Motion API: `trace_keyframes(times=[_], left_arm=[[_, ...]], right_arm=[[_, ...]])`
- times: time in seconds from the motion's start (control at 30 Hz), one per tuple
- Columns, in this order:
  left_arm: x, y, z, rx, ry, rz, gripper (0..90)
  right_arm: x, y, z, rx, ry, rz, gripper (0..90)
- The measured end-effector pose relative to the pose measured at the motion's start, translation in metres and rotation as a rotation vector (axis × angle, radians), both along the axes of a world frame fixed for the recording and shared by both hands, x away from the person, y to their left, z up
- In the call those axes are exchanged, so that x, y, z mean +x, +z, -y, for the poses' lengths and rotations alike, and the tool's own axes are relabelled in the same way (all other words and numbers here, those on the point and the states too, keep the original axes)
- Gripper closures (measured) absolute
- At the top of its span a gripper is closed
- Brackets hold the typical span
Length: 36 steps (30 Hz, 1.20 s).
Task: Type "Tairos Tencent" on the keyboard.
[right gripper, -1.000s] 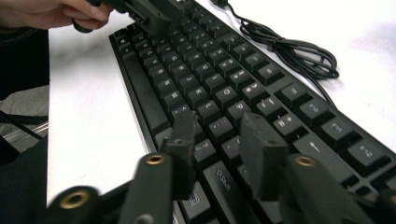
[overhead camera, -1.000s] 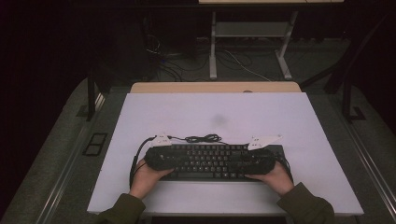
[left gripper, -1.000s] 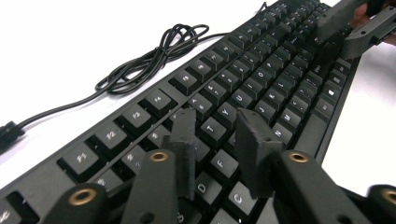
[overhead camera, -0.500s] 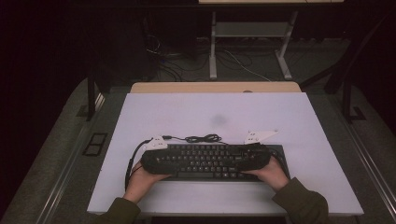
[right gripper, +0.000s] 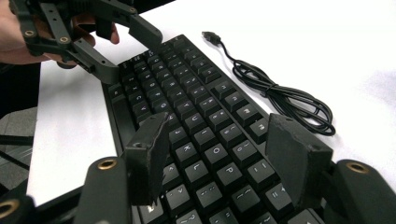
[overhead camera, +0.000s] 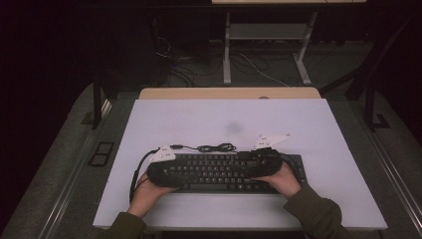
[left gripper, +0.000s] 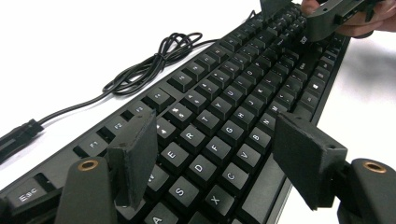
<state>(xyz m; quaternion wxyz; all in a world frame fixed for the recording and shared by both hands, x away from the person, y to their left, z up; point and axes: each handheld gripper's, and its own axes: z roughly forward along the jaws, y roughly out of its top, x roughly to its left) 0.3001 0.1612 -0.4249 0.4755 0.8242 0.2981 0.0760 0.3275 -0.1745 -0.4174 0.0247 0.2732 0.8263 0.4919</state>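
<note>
A black keyboard (overhead camera: 214, 172) lies flat near the front edge of the white table (overhead camera: 224, 119). Its coiled cable (overhead camera: 214, 148) rests just behind it. My left gripper (overhead camera: 176, 174) hovers over the keyboard's left end and points along the keys (left gripper: 224, 107). Its jaws have just been opening and stand apart above the keys, pinching nothing (left gripper: 217, 154). My right gripper (overhead camera: 251, 168) hangs over the right part, pointing left. Its jaws have also just been opening, with keys (right gripper: 196, 102) below them and nothing gripped (right gripper: 219, 154). Each gripper view shows the other gripper far off (left gripper: 327, 16) (right gripper: 102, 42).
The cable's USB plug (right gripper: 211, 36) lies loose on the table behind the keyboard. A wooden tabletop (overhead camera: 229, 93) adjoins the far edge. Beyond it stands a metal frame (overhead camera: 226, 50) among floor cables in the dark. Bare white surface stretches behind the keyboard.
Both grippers' jaws have opened. The right gripper has shifted left from the keyboard's right end to above the keys. The left hand has hardly moved and the keyboard lies as before.
</note>
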Motion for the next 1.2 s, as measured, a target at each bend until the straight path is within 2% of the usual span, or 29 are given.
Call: trace_keyframes(times=[0.2, 0.47, 0.67, 0.77, 0.87, 1.2], left_arm=[[-0.001, 0.0, -0.005, -0.003, 0.01, 0.008, 32.1], [-0.003, 0.0, -0.018, -0.002, 0.043, 0.019, 40.5], [-0.005, -0.001, -0.034, 0.0, 0.068, 0.02, 50.9], [-0.004, -0.001, -0.035, -0.005, 0.068, 0.018, 56.2], [-0.002, -0.003, -0.035, 0.011, 0.063, 0.019, 62.6], [-0.001, -0.009, -0.031, 0.051, 0.046, -0.013, 84.1]], right_arm=[[0.002, 0.001, -0.002, 0.006, -0.003, 0.002, 38.7], [0.002, -0.001, -0.001, 0.001, -0.005, 0.001, 38.1], [0.001, -0.002, 0.0, 0.001, -0.007, 0.002, 37.8], [0.0, -0.001, 0.0, -0.001, -0.008, 0.004, 37.5], [-0.001, -0.001, -0.001, -0.001, -0.006, 0.005, 37.4], [-0.002, -0.001, 0.0, 0.0, -0.006, 0.005, 36.9]])
